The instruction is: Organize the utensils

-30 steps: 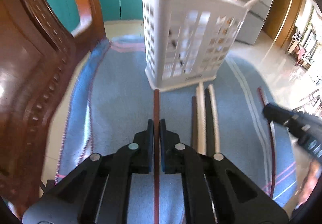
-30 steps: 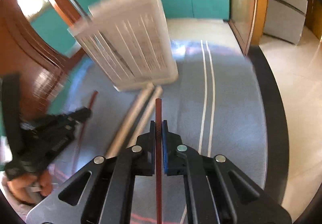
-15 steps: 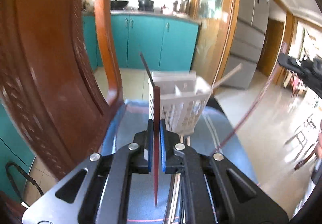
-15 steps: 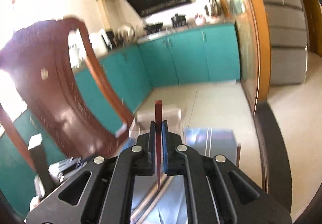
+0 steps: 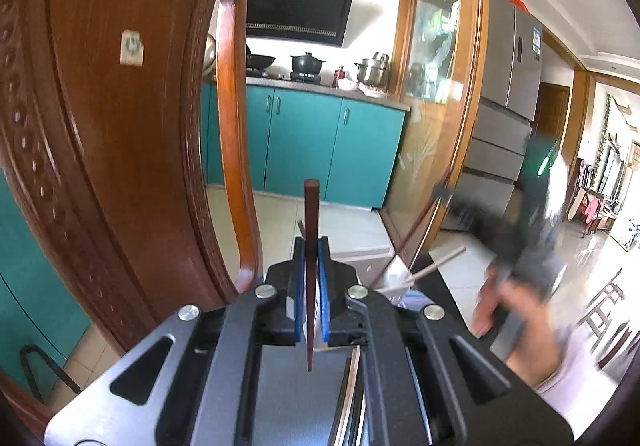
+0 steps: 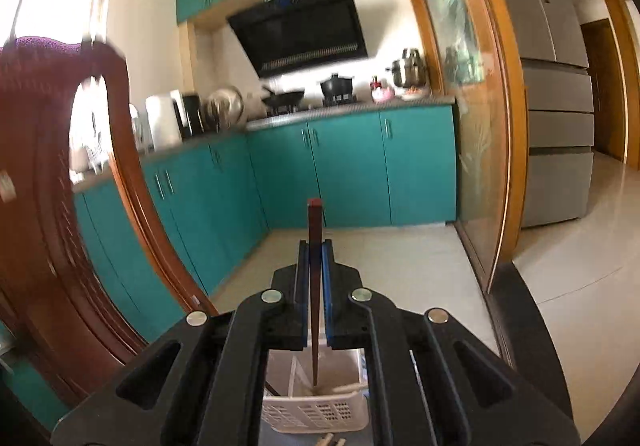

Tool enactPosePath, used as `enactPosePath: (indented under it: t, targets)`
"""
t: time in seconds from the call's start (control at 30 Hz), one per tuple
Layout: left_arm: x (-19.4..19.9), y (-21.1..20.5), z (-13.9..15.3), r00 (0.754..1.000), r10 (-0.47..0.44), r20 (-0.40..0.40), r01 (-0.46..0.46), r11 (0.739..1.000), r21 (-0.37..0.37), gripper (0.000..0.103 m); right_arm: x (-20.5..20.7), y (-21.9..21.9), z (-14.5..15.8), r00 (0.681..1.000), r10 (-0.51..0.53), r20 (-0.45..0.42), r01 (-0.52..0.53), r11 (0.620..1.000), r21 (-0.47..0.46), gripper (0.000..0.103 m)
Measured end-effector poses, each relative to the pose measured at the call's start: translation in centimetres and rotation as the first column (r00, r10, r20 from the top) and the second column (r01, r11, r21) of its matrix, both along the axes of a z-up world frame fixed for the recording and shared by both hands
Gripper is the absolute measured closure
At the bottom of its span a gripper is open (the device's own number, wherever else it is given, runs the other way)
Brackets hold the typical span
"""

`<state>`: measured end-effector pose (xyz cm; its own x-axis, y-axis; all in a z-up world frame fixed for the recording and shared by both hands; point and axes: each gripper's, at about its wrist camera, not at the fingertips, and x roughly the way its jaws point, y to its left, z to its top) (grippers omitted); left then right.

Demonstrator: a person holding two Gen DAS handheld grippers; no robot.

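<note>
Behind left tongs (image 5: 311,266), basket (image 5: 394,278) mostly hidden

The dark reddish-brown chopstick (image 5: 310,246) is showing between blue pads (image 5: 323,286) on the black left hand-held gripper (image 5: 310,250). A second chopstick (image 6: 315,266) — same red-brown — is sitting in the right hand-held gripper (image 6: 315,250), black with blue pads too. Below it the white basket (image 6: 316,412) is showing a pattern of small holes. Teal cabinets (image 6: 348,169) are lining the kitchen — a glossy brown carved chair back (image 5: 120,125) is glowing beside them.
</note>
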<state>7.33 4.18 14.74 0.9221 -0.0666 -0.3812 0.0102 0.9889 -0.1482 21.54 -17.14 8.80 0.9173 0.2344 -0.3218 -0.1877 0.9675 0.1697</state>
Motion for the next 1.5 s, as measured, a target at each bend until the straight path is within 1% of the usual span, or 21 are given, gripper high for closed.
enactPosePath:
  t: [0.13, 0.17, 0.23, 0.27, 0.3, 0.43, 0.53, 0.63, 0.73, 0.8, 0.83, 0.9, 0.97, 1.03, 1.1, 1.17, 1.2, 1.23, 1.3, 1.37, 1.5]
  targets:
    - [0.1, 0.2, 1.3, 0.999, 0.014, 0.039, -0.014, 1.0, -0.005, 0.096, 0.5, -0.5, -2.3, 0.999, -0.011, -0.047, 0.011, 1.0, -0.01, 0.096]
    - [0.3, 0.3, 1.6, 0.999, 0.016, 0.048, -0.015, 1.0, -0.013, 0.096, 0.4, -1.0, -2.6, 0.998, -0.019, -0.052, 0.019, 1.0, -0.004, 0.093]
    - [0.9, 0.3, 2.4, 0.997, 0.029, 0.072, -0.026, 0.999, -0.034, 0.096, -0.6, -2.0, -2.3, 0.999, -0.027, -0.046, 0.027, 1.0, 0.014, 0.073]
    - [1.2, 0.4, 2.6, 0.996, 0.034, 0.082, -0.031, 0.999, -0.041, 0.096, -1.2, -2.6, -2.0, 0.999, -0.031, -0.033, 0.032, 0.999, 0.032, 0.055]
    - [1.5, 0.4, 2.8, 0.995, 0.042, 0.095, -0.037, 0.998, -0.049, 0.096, -2.0, -3.3, -1.6, 0.999, -0.041, -0.017, 0.042, 0.998, 0.051, 0.048]
    - [4.2, -0.5, 2.9, 0.985, 0.087, 0.146, -0.076, 0.994, -0.081, 0.096, -7.2, -6.4, 0.2, 0.996, -0.05, 0.078, 0.043, 0.994, 0.099, 0.044]
    - [6.6, -1.0, 1.6, 0.985, 0.104, 0.141, -0.09, 0.991, -0.102, 0.096, -11.0, -8.1, 0.2, 0.995, -0.02, 0.102, 0.011, 0.996, 0.088, 0.043]
    - [9.0, -1.7, -0.6, 0.99, 0.109, 0.093, -0.1, 0.99, -0.097, 0.096, -13.1, -8.6, -1.4, 0.999, -0.003, 0.046, 0.002, 1.0, 0.022, 0.043]
    - [10.9, -2.3, -3.5, 0.995, 0.099, 0.023, -0.097, 0.992, -0.085, 0.096, -13.4, -8.3, -4.2, 0.998, 0.023, -0.051, -0.025, 0.999, -0.033, 0.043]
    - [11.8, -2.4, -4.9, 0.996, 0.09, -0.012, -0.091, 0.993, -0.074, 0.096, -13.5, -7.9, -6.0, 0.994, 0.026, -0.103, -0.031, 0.998, -0.049, 0.043]
    - [12.1, -2.4, -6.0, 0.996, 0.081, -0.04, -0.084, 0.994, -0.068, 0.096, -13.1, -7.8, -7.4, 0.988, 0.037, -0.152, -0.043, 0.998, -0.039, 0.043]
    - [12.4, -2.4, -6.8, 0.995, 0.076, -0.066, -0.08, 0.995, -0.061, 0.096, -12.3, -7.3, -9.1, 0.972, 0.045, -0.231, -0.053, 0.998, -0.025, 0.043]
    - [12.1, -2.2, -7.5, 0.995, 0.063, -0.073, -0.067, 0.996, -0.055, 0.094, -11.5, -6.7, -10.5, 0.955, 0.049, -0.292, -0.056, 0.998, -0.016, 0.043]
    - [11.6, -2.0, -7.7, 0.996, 0.053, -0.07, -0.057, 0.997, -0.058, 0.078, -10.5, -5.5, -11.6, 0.938, 0.058, -0.341, -0.069, 0.997, -0.021, 0.043]
    - [10.0, -1.6, -7.9, 0.998, 0.042, -0.044, -0.045, 0.997, -0.067, 0.072, -9.3, -4.3, -13.0, 0.912, 0.067, -0.404, -0.085, 0.996, -0.027, 0.043]
    - [8.8, -1.2, -8.0, 0.999, 0.042, -0.022, -0.043, 0.997, -0.057, 0.071, -8.7, -3.3, -14.8, 0.884, 0.084, -0.46, -0.1, 0.995, -0.011, 0.049]
    - [8.0, -1.0, -8.2, 0.999, 0.052, -0.011, -0.052, 0.997, -0.049, 0.069, -8.0, -2.8, -15.7, 0.863, 0.091, -0.497, -0.109, 0.994, -0.007, 0.055]
    - [7.1, -0.5, -8.7, 0.997, 0.076, 0.001, -0.076, 0.996, -0.042, 0.065, -7.4, -2.3, -16.5, 0.844, 0.096, -0.527, -0.114, 0.994, -0.002, 0.06]
    - [5.6, 0.8, -10.3, 0.994, 0.106, -0.004, -0.106, 0.993, -0.053, 0.062, -5.9, -1.4, -18.3, 0.8, 0.115, -0.589, -0.121, 0.992, 0.029, 0.064]
    - [4.9, 2.0, -12.4, 0.993, 0.111, -0.045, -0.114, 0.991, -0.071, 0.062, -4.8, -0.3, -19.6, 0.768, 0.125, -0.628, -0.126, 0.991, 0.043, 0.065]
    - [5.1, 4.3, -17.8, 0.98, 0.088, -0.181, -0.116, 0.983, -0.145, 0.063, -3.0, 2.5, -21.7, 0.728, 0.079, -0.681, -0.12, 0.993, -0.014, 0.065]
